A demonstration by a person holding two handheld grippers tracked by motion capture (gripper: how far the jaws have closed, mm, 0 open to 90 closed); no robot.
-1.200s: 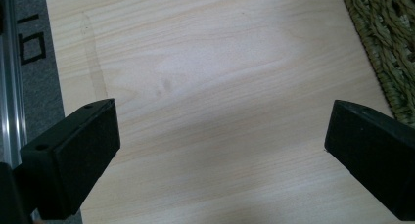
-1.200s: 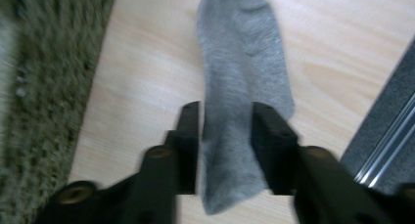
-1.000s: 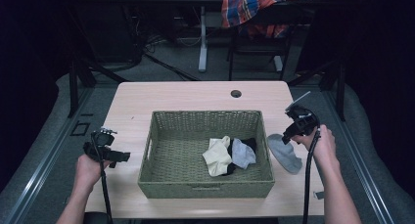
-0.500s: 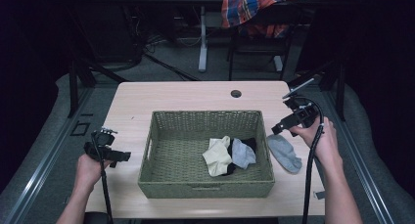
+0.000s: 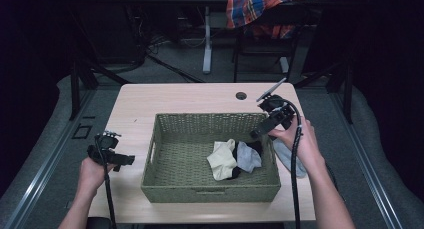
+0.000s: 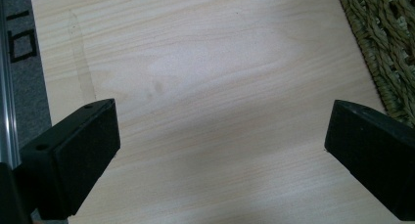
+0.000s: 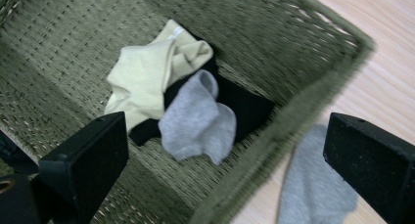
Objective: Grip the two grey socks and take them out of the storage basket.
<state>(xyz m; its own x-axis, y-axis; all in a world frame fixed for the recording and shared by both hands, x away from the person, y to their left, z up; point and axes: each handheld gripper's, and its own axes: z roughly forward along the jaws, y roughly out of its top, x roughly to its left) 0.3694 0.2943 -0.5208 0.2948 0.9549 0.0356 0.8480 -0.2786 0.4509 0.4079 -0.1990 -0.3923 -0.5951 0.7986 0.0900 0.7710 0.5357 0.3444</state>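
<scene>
A green woven basket (image 5: 210,193) stands mid-table and holds a cream sock (image 5: 222,159), a grey sock (image 5: 248,157) and a black sock (image 5: 234,173). Another grey sock (image 5: 287,156) lies flat on the table right of the basket, partly under the right hand. My right gripper (image 5: 257,133) hangs over the basket's right rim (image 7: 303,101); its jaws have just been opening and stand wide with nothing between them. Below them show the cream sock (image 7: 147,72), grey sock (image 7: 198,119) and the outer sock (image 7: 313,185). My left gripper (image 5: 127,160) is open over bare table (image 6: 195,62), left of the basket (image 6: 381,33).
A dark cable hole (image 5: 241,95) sits near the table's far edge. Behind the table stands a chair with plaid cloth (image 5: 260,9) over it. A metal floor rail (image 6: 7,111) runs past the table's left edge.
The right gripper has let go of the outer grey sock, risen and moved left to the basket's right rim, its jaws now wide. The sock lies on the table. The left gripper kept still.
</scene>
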